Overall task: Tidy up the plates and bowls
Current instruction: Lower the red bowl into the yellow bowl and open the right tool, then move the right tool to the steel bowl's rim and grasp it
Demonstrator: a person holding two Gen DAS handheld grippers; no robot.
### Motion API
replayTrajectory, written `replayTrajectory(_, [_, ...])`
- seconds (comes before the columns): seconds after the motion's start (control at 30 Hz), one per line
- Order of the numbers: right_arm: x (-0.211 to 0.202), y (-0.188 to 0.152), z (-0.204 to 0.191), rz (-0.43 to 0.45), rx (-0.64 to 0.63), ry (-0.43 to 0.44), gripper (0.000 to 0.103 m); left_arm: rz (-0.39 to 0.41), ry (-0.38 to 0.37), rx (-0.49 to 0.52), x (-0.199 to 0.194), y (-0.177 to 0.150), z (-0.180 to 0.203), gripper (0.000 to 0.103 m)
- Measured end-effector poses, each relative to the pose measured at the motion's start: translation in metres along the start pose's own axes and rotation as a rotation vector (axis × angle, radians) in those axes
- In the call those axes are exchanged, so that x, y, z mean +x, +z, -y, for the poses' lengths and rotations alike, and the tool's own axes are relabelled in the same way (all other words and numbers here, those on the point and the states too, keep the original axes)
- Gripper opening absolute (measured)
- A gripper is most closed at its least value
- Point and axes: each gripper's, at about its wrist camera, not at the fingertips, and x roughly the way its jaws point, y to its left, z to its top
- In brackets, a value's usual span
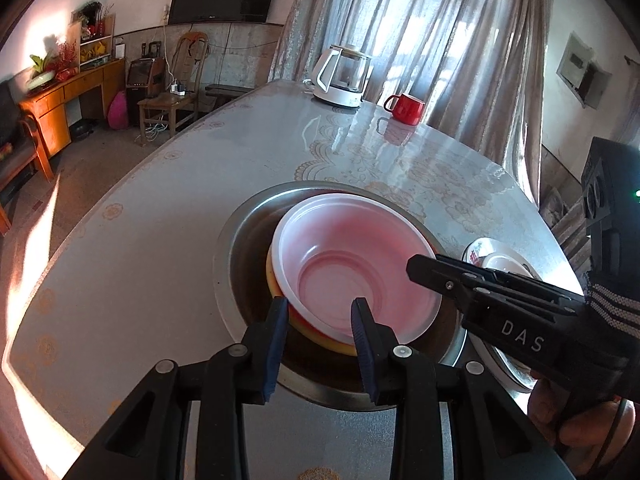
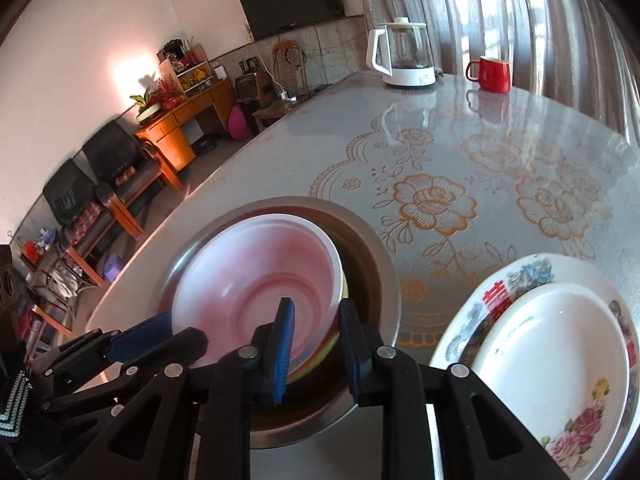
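A white bowl (image 1: 352, 264) (image 2: 256, 280) tops a tilted stack with a red and a yellow bowl (image 1: 332, 346) inside a steel basin (image 1: 240, 248) (image 2: 376, 264). My left gripper (image 1: 320, 302) straddles the stack's near rim, one pad outside and one inside, and appears shut on it. My right gripper (image 2: 316, 304) straddles the opposite rim with a gap beside its outer pad, so it is open. The left wrist view shows it from the side (image 1: 416, 270). To the right, a plain white plate (image 2: 552, 360) lies on a flowered plate (image 2: 532, 272).
A glass kettle (image 1: 344, 80) (image 2: 404, 60) and a red mug (image 1: 406, 108) (image 2: 492, 74) stand at the far end of the flower-patterned table (image 2: 440, 160). The table's left edge drops off toward chairs and a wooden desk. A hand (image 1: 580, 420) holds the right gripper.
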Motion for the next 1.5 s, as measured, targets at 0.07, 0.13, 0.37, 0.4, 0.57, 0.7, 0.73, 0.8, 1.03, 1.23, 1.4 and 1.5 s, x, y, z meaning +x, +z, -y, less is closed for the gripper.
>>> replayTrajectory(0.07, [-0.002, 0.001, 0.002, 0.007, 0.006, -0.006, 0.023, -0.001, -0.005, -0.007, -0.001, 0.000, -0.001, 0.033])
replayTrajectory(0.13, [-0.003, 0.002, 0.005, 0.010, 0.016, -0.002, 0.023, -0.002, -0.005, -0.013, -0.001, 0.001, -0.003, 0.033])
replayTrajectory(0.37, [-0.001, -0.002, 0.001, 0.006, 0.000, 0.007, 0.020, 0.007, 0.015, -0.014, -0.005, 0.000, -0.003, 0.034])
replayTrajectory(0.4, [-0.001, -0.003, 0.000, 0.005, -0.005, 0.008, 0.019, 0.009, 0.018, -0.015, -0.005, 0.000, -0.003, 0.034])
replayTrajectory(0.57, [-0.001, -0.006, -0.004, 0.006, -0.015, 0.005, 0.019, 0.020, 0.038, -0.010, -0.009, -0.002, -0.004, 0.034])
replayTrajectory(0.7, [0.000, -0.006, -0.003, 0.002, -0.005, 0.015, 0.019, 0.027, 0.050, -0.005, -0.012, -0.003, -0.005, 0.034])
replayTrajectory(0.73, [-0.001, -0.006, -0.003, 0.001, -0.002, 0.019, 0.019, 0.029, 0.054, -0.003, -0.013, -0.003, -0.004, 0.034])
replayTrajectory(0.8, [-0.001, -0.005, -0.001, -0.001, 0.004, 0.021, 0.019, 0.033, 0.058, 0.000, -0.015, -0.004, -0.005, 0.034])
replayTrajectory(1.03, [-0.013, -0.006, 0.002, 0.021, 0.043, 0.053, 0.025, 0.044, 0.070, 0.001, -0.019, -0.006, -0.006, 0.035])
replayTrajectory(1.23, [-0.024, -0.008, 0.003, 0.053, 0.043, 0.049, 0.025, 0.048, 0.076, -0.005, -0.023, -0.008, -0.009, 0.035])
replayTrajectory(1.4, [-0.024, -0.013, 0.003, 0.053, 0.037, 0.039, 0.019, 0.048, 0.083, -0.010, -0.025, -0.010, -0.010, 0.035])
replayTrajectory(1.5, [-0.022, -0.014, 0.001, 0.052, 0.026, 0.035, 0.015, 0.047, 0.088, -0.012, -0.026, -0.011, -0.011, 0.036])
